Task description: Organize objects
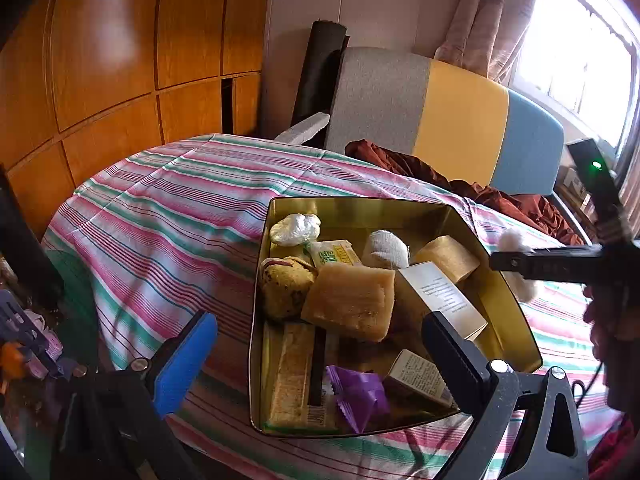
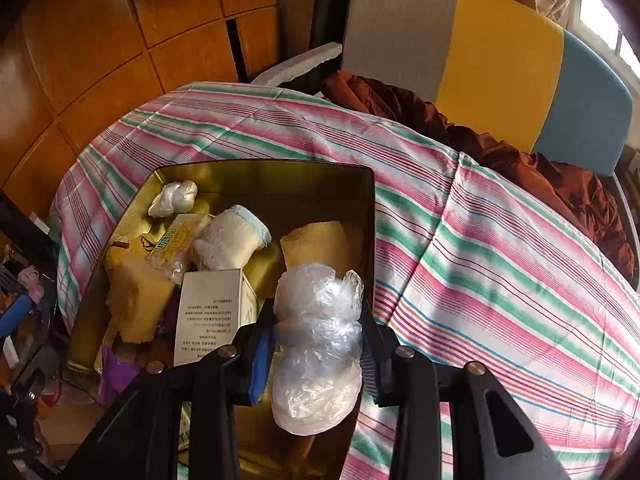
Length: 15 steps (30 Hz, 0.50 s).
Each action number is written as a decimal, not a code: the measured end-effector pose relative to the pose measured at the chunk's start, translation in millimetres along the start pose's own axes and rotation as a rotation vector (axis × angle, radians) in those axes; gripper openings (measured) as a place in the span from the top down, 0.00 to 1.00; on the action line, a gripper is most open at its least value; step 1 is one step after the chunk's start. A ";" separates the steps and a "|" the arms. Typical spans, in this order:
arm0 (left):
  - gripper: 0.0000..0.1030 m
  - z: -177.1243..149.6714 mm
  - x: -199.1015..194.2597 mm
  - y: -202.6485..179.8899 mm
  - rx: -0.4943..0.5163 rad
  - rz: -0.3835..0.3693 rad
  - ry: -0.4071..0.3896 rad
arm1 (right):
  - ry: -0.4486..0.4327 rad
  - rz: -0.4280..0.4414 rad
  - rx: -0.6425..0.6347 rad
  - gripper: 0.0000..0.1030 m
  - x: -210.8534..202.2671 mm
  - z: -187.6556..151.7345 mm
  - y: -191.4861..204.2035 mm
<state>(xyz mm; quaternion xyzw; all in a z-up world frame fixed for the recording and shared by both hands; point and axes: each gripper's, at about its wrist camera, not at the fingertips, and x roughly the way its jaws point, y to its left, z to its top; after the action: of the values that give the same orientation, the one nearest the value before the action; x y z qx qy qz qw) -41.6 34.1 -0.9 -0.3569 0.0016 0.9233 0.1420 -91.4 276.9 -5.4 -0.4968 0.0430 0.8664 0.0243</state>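
Note:
An open gold tin [image 1: 508,304] sits on the striped cloth. It holds yellow sponges [image 1: 352,300], a white box [image 1: 440,292], a white mitt [image 1: 384,250], a purple wrapper [image 1: 360,396], a cracker pack and a small crumpled bag [image 1: 294,230]. My left gripper [image 1: 320,360] stands wide open at the tin's near side, with nothing pressed between its blue pad [image 1: 184,364] and black finger. My right gripper [image 2: 316,320] is shut on a crumpled clear plastic bag [image 2: 316,392] and hangs over the tin's right edge [image 2: 372,220]. In the left wrist view the right gripper [image 1: 516,262] and that bag [image 1: 514,240] show at the right.
A striped cloth [image 2: 500,260] covers the table. Behind it stand a grey, yellow and blue chair back [image 2: 500,52] and a rumpled brown cloth [image 2: 520,160]. Wooden cabinets [image 1: 120,60] fill the left. Clutter lies low at the left [image 1: 28,344]. A person's hand [image 1: 608,320] holds the right gripper.

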 end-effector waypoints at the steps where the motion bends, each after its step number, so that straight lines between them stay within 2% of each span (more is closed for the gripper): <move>1: 0.00 -0.8 0.2 0.4 0.003 0.008 -0.001 | 0.004 0.004 -0.003 0.64 6.0 3.7 1.6; 4: 0.00 -1.6 3.9 3.7 -0.005 0.030 0.015 | 0.031 0.014 0.001 0.63 24.1 12.0 5.8; 6: 0.00 -1.7 6.8 6.3 -0.015 0.045 0.030 | 0.039 0.017 -0.009 0.57 32.8 14.8 10.3; 7: 0.00 -1.6 7.5 7.1 -0.017 0.052 0.033 | 0.048 0.019 -0.012 0.49 36.9 15.3 12.0; 8: 0.00 -1.3 8.1 8.0 -0.018 0.058 0.034 | 0.052 0.016 -0.012 0.46 39.3 15.3 12.8; 12: 0.00 -0.4 8.3 11.0 -0.032 0.060 0.027 | 0.043 0.018 0.000 0.45 39.9 12.3 12.9; 15: 0.00 1.0 6.9 12.8 -0.054 0.054 0.015 | 0.024 0.022 0.002 0.40 31.7 7.4 13.3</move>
<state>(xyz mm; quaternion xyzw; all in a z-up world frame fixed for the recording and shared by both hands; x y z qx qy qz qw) -50.5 23.7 -5.9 -0.3673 -0.0127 0.9238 0.1073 -114.9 264.3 -28.4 -0.5067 0.0493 0.8606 0.0148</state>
